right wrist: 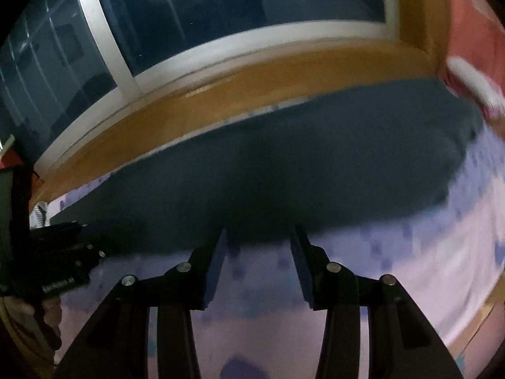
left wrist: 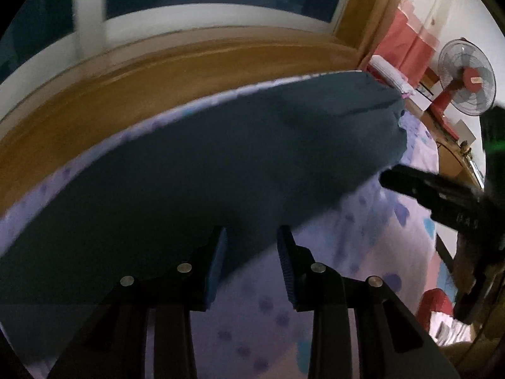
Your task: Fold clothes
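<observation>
A home bedroom: a bed under a lilac dotted sheet [left wrist: 363,246] stands against a wood-framed window [left wrist: 195,9], dark outside. At far right are a red standing fan [left wrist: 467,77] and pink curtains [left wrist: 410,44].

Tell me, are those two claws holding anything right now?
No. Both the left gripper and right gripper are open at the near edge of the dark blue garment.
</observation>
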